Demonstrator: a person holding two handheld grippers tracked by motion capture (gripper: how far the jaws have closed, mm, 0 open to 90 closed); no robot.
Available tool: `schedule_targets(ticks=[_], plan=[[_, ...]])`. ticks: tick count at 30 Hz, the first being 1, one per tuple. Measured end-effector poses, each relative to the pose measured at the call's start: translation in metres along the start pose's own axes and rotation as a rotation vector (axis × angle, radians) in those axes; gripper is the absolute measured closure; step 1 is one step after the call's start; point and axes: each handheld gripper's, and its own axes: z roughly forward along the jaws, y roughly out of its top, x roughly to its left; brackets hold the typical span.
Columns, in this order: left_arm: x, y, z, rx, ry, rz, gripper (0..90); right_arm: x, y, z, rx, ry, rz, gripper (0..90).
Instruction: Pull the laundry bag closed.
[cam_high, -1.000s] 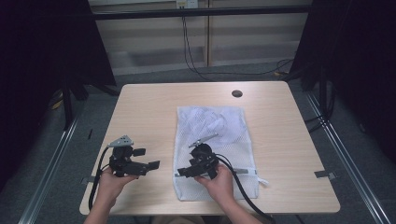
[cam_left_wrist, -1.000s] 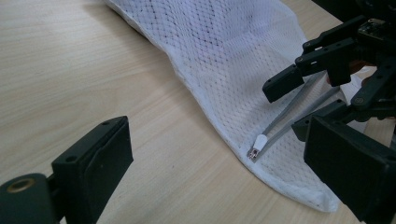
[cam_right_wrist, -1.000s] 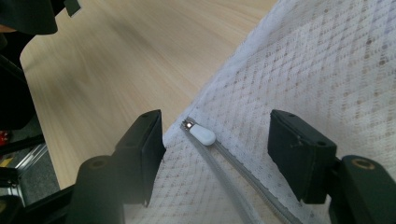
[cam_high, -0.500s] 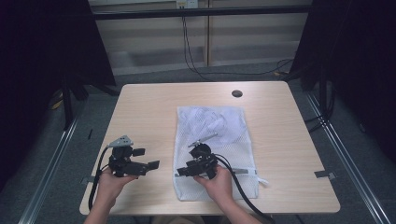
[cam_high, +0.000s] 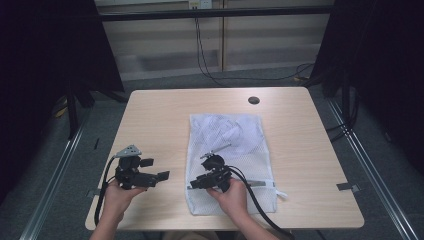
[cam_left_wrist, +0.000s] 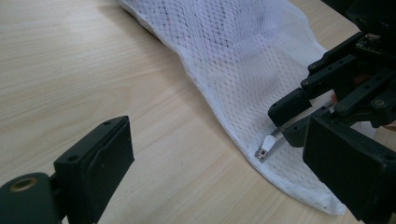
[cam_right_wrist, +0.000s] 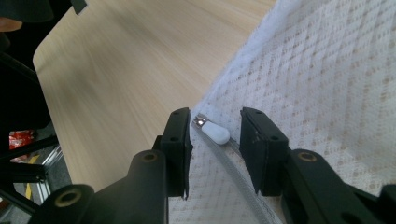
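Mesh laundry bag (cam_high: 227, 150) lies flat on the worktop (cam_high: 160, 120), its zipper pull (cam_right_wrist: 215, 133) between the right hand-held gripper's (cam_right_wrist: 215, 130) jaws, which have just been closing without pinching yet. Unzipping remains. Left hand-held gripper (cam_high: 159, 176) waits spread, just beside.

overhead forward; gripper cameras close (table (cam_high: 165, 120) shared)
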Motion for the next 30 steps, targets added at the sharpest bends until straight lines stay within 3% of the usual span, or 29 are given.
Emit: schedule_targets(ticks=[7, 18, 30], plan=[[-0.002, 0.0, 0.0, 0.002, -0.003, 0.006, 9.2, 0.001, -0.001, 0.004, 0.005, -0.011, 0.006, 60.8], [-0.001, 0.0, 0.0, 0.007, 0.006, 0.003, 10.3, 0.0, -0.002, 0.009, 0.023, -0.011, 0.03, 66.1], [0.0, 0.0, 0.001, 0.012, 0.002, -0.002, 11.4, 0.001, -0.002, 0.013, 0.011, 0.037, 0.054, 71.8]])
